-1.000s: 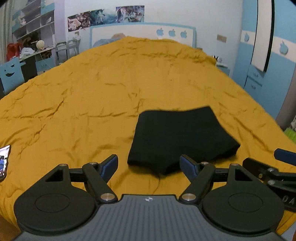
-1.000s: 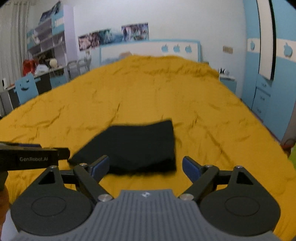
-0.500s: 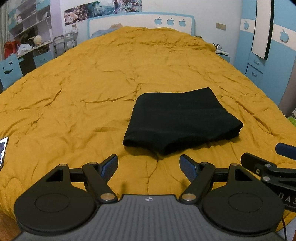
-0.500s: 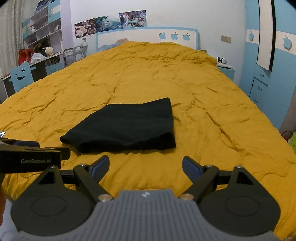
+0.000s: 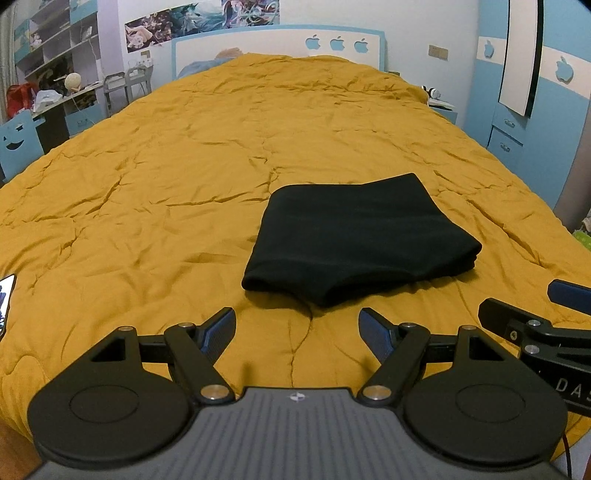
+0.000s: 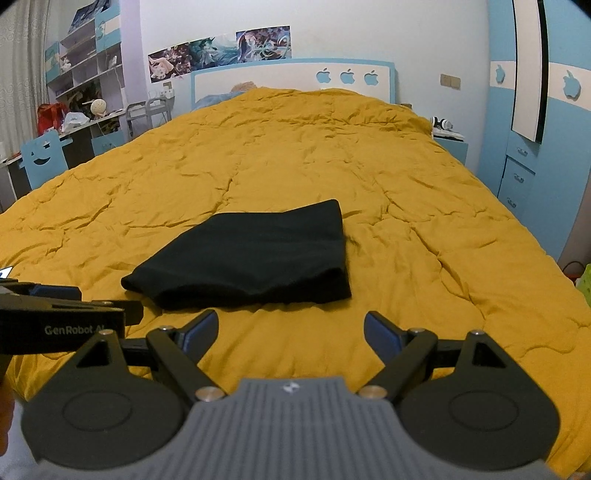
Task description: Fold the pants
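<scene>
At the far left edge of the left wrist view, a phone (image 5: 6,301) with a lit screen lies on the bed, cut off by the frame so that only a sliver shows. Beyond it stand a blue chair with a smiling face cut-out (image 5: 16,142) and a cluttered desk (image 5: 62,101) under open shelves whose contents are too small to make out. The mustard-yellow quilt (image 5: 184,177) covers the whole bed, soft and creased with fine wrinkles and stitched seams. The left gripper (image 5: 297,330) hovers low over the near edge of the quilt, its blue-padded fingers spread wide with nothing between them. Just ahead of it, apart from the pads, the black pants (image 5: 354,236) lie folded into a thick, flat, roughly rectangular stack of matte knit cloth, layered edges showing at the right side. The right gripper (image 6: 291,328) is likewise splayed and empty, short of the pants (image 6: 251,254). Behind the bed rises a white headboard (image 5: 277,46) with blue apple shapes, posters (image 5: 199,18) above it. A blue-and-white wardrobe (image 5: 535,92) fills the right side, partly cut off.
</scene>
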`<state>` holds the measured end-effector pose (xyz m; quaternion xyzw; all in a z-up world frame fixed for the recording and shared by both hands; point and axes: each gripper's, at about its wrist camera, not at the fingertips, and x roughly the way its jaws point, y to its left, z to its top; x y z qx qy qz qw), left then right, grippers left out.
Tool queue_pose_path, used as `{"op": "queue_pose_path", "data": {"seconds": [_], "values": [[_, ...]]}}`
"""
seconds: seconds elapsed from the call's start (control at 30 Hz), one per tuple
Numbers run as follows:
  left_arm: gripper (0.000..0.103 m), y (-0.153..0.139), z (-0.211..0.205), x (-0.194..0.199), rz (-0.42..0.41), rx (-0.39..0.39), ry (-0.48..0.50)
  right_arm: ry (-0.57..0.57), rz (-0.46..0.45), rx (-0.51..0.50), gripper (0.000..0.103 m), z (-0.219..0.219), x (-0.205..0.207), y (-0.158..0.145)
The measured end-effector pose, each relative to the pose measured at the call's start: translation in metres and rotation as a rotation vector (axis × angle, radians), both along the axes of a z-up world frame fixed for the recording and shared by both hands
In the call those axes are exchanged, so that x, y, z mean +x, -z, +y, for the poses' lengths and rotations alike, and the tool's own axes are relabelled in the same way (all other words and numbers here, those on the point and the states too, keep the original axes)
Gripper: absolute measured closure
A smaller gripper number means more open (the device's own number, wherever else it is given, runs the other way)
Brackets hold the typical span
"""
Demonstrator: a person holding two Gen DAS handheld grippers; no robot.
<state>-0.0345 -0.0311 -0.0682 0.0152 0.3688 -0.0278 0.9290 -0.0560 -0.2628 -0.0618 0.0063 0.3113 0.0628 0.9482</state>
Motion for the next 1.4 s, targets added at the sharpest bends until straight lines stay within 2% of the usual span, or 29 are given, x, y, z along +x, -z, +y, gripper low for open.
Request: {"op": "queue_pose_path", "data": {"seconds": [1.4], "values": [[0.014,-0.014,0.002,-0.011,-0.05,0.001,0.008,-0.001,-0.047,-0.003,0.021,0.002,-0.011,-0.01]]}}
